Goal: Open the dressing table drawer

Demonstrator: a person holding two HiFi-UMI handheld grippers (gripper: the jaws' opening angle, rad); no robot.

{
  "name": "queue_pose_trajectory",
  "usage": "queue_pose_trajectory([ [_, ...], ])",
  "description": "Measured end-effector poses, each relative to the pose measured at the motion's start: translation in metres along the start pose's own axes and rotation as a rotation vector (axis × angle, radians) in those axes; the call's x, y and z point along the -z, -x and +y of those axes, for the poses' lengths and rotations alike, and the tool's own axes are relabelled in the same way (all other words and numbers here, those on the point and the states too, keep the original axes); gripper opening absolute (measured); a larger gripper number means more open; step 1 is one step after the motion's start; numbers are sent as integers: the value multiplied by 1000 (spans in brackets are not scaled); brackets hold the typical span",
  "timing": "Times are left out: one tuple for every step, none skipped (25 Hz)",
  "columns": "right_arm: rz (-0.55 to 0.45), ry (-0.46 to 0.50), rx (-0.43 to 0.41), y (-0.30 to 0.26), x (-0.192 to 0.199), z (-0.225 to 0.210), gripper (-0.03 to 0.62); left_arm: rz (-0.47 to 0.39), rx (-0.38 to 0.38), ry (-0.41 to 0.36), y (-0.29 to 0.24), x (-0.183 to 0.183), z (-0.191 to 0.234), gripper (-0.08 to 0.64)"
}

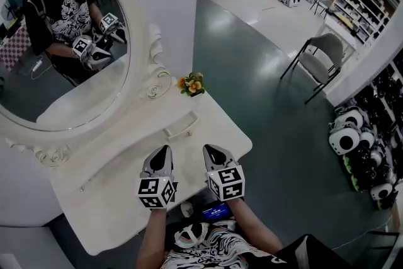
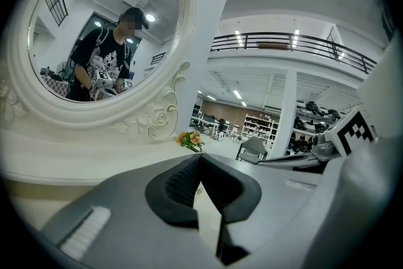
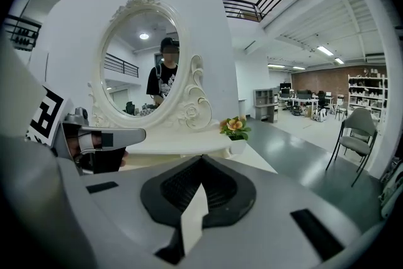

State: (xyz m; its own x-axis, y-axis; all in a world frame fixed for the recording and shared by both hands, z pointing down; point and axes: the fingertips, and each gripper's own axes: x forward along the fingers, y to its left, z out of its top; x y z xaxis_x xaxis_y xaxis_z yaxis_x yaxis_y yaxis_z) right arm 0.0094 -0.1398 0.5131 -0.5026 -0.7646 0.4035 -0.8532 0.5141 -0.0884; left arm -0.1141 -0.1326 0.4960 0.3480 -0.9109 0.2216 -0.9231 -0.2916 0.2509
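Note:
The white dressing table (image 1: 119,205) stands under an oval mirror (image 1: 63,41). A small drawer with a curved handle (image 1: 181,130) sits closed in the raised shelf below the mirror. Both grippers hover side by side over the tabletop, just short of that drawer front. My left gripper (image 1: 167,148) is shut, its tips (image 2: 200,155) meeting with nothing between them. My right gripper (image 1: 206,148) is also shut and empty, tips (image 3: 201,157) together. Neither touches the drawer handle. Each gripper view shows the other gripper beside it.
A small pot of orange flowers (image 1: 192,84) stands at the shelf's right end, near the drawer. A second handle (image 1: 83,184) shows further left. A grey chair (image 1: 321,57) and piled black-and-white gear (image 1: 352,135) stand on the floor to the right.

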Motion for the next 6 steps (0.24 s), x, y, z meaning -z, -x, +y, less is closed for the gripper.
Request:
queue_pose_trajectory([
  [0,-1,-2,-1,1,0,2,3,0,0,-1,2,1,2],
  [-1,-2,-3,-2,2,1,1,5,0,2,-1,4,2,2],
  [-1,-2,-4,-4,3,1,2,7,0,4,-1,6,4,2],
  [0,-2,-4,-5,3,2,2,9,-1,5,-1,7,5,2],
  [2,-2,-5,-6,3,3,2,11,-2,7,-1,8,7,2],
  [3,-3,-6,-7,3,4,2,13,-3,8,-1,8,8,2],
])
